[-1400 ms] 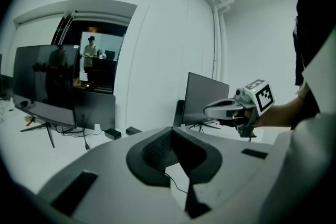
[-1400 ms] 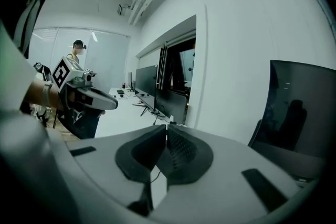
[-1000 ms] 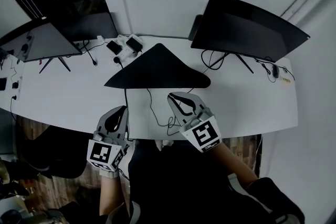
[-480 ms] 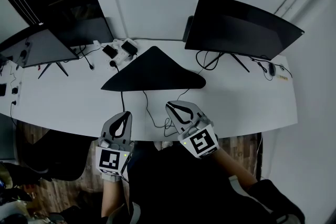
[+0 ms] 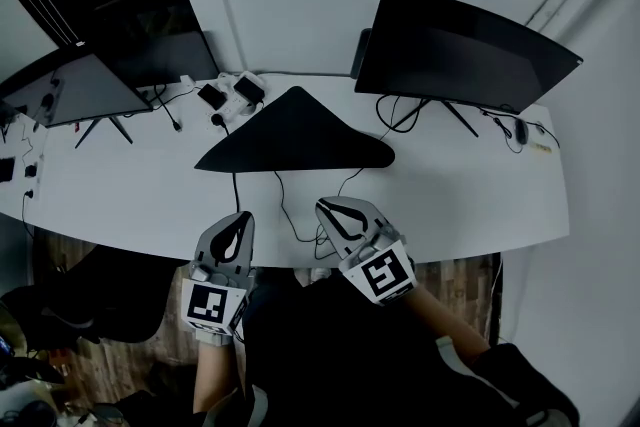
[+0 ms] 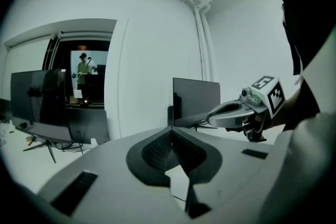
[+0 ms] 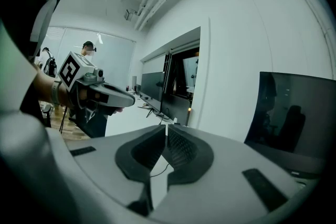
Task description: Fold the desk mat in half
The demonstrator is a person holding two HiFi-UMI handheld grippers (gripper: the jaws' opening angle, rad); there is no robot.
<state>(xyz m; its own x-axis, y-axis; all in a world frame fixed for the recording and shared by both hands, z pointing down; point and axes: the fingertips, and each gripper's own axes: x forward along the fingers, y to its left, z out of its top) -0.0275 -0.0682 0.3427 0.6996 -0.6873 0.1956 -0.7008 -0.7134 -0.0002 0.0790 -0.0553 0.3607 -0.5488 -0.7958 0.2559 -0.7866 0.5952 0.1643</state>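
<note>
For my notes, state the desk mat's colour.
The desk mat is plain black; head view shows it best.

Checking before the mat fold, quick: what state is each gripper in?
Left gripper: closed, holding nothing.
Right gripper: closed, holding nothing.

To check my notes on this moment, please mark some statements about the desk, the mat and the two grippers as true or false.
The mat lies on the desk, touched by neither gripper. True.
The right gripper clamps the mat's edge. False: its jaws are shut on nothing, short of the mat.
The left gripper has wide-open jaws. False: they are together.
A cable runs across the desk near the grippers. True.
One monitor stands on the desk. False: a left monitor and a right monitor stand there.
</note>
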